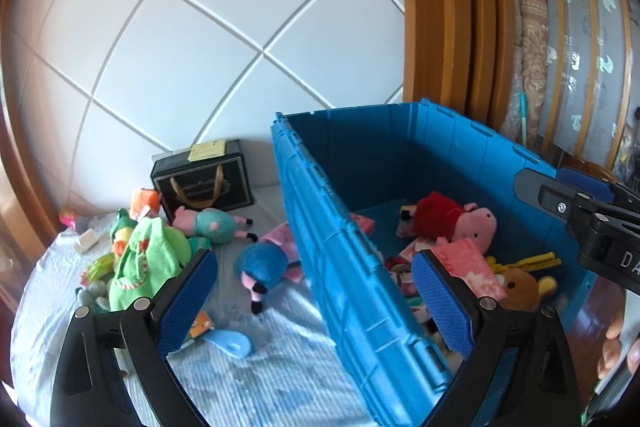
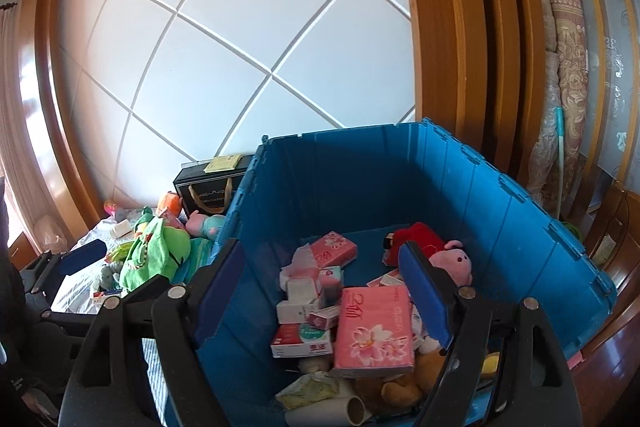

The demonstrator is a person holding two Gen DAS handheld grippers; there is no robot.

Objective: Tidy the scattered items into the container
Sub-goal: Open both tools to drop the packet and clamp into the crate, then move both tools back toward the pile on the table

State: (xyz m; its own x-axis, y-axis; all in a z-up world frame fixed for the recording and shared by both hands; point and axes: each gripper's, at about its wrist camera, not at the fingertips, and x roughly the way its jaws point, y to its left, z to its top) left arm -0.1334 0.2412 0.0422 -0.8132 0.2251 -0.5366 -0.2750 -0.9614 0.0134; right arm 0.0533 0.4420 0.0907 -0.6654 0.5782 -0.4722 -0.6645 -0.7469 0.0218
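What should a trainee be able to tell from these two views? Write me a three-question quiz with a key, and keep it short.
1. True or false: the pig plush in the red dress lies inside the blue crate.
2. Where does the green plush lie? A in the crate; B on the light cloth beside the crate; C held in the air.
3. Fill in: the left tool and the right tool both stand ___, with nothing gripped.

Key: 1 true; 2 B; 3 open.
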